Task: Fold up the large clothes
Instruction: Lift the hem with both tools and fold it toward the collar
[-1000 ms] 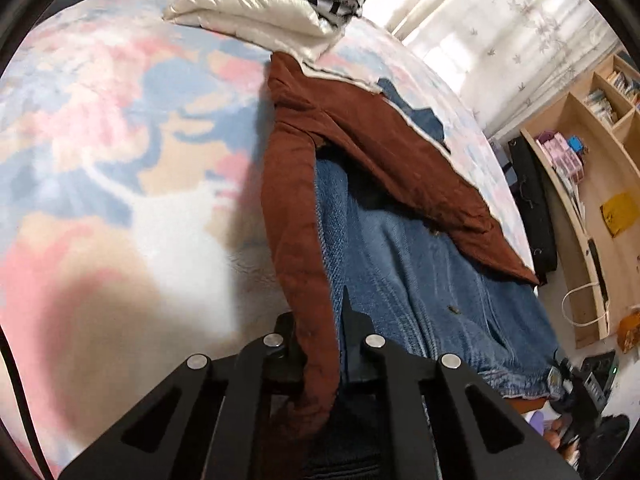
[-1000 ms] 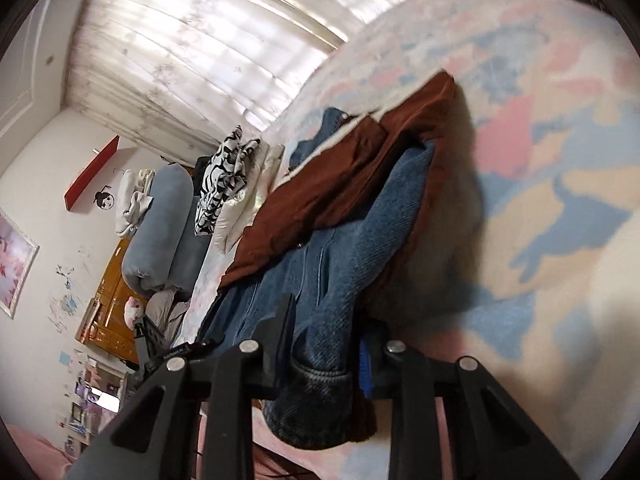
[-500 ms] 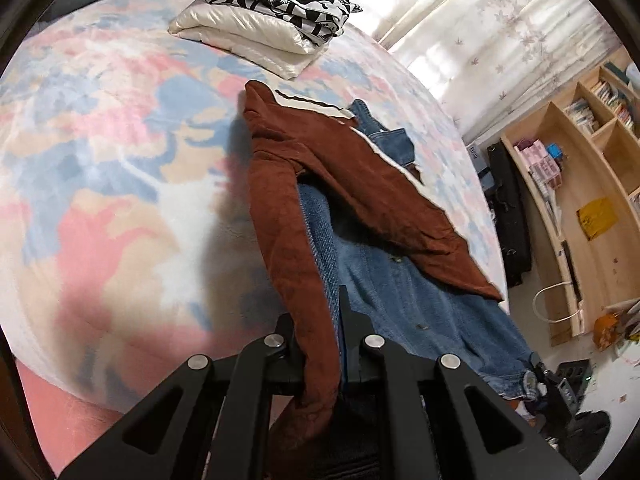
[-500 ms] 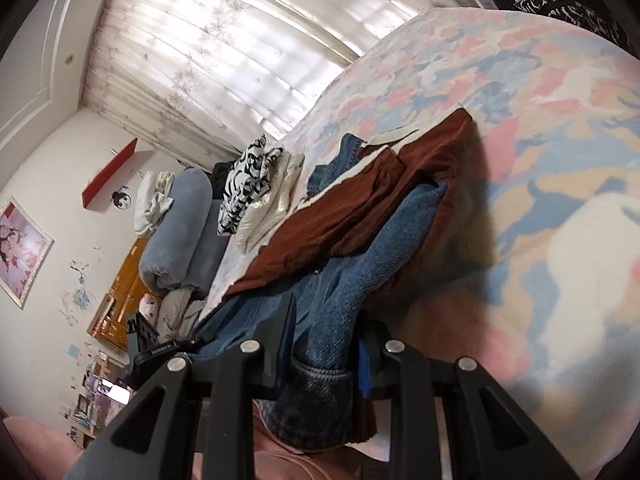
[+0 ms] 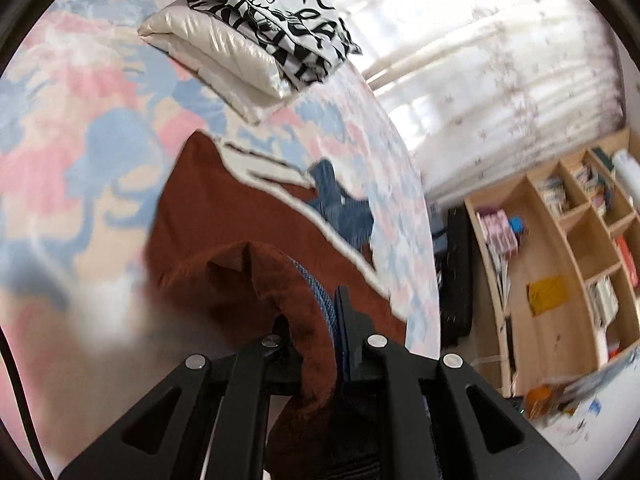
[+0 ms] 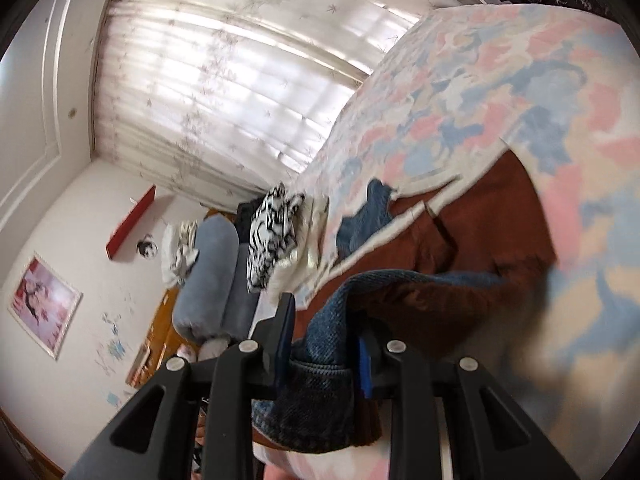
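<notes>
Both grippers, left (image 5: 320, 330) and right (image 6: 326, 342), stay clamped on the jacket (image 5: 248, 224) hem, now lifted over: the fold is halfway.

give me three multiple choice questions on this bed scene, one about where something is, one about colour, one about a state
1. Where is the black-and-white patterned garment?
A. on top of the cream padded garment
B. on the wooden shelf
C. on the floor

2. What colour is the jacket lining turned outward?
A. green
B. rust brown
C. yellow

3. What is the right gripper doing?
A. hanging open over a bare bed
B. clamped on a denim part of the jacket
C. holding a book

Answers: 1 A, the patterned piece lies stacked on the cream one. 2 B, brown fabric covers most of the jacket. 3 B, blue denim is pinched between its fingers.
</notes>
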